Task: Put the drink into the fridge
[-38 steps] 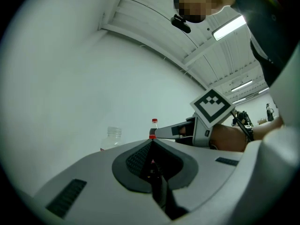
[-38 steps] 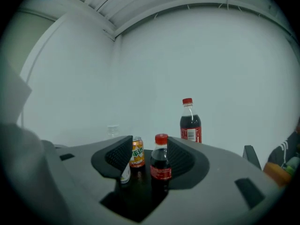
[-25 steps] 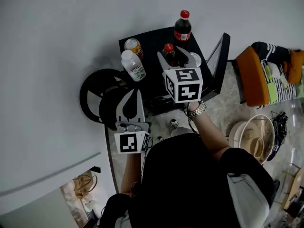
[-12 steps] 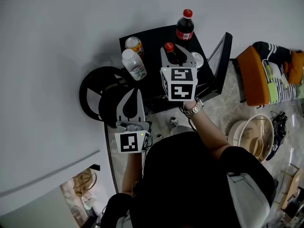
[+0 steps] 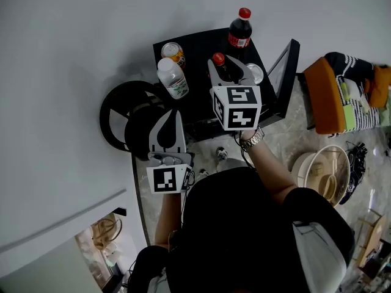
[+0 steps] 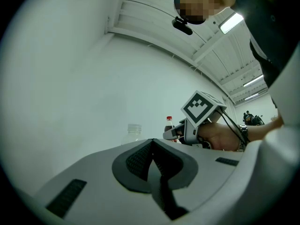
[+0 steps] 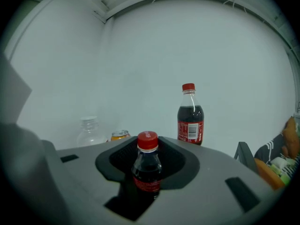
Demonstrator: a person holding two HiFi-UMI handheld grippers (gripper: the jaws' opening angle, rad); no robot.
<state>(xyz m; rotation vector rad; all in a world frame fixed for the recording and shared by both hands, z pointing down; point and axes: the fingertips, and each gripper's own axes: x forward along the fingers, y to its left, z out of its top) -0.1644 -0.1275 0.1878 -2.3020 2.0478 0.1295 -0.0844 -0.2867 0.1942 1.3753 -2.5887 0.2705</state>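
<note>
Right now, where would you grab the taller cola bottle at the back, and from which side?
Probably around the labelled body, jaws level, from the near side, slightly right. The taller cola bottle stands upright and apart from the others; its neck tapers, while the label band is straight-sided. The smaller cola bottle stands nearer, to its left.

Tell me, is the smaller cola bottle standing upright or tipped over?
Upright: the smaller cola bottle has its red cap straight above its body, between the right gripper's jaws, which have just been closing on it.
</note>
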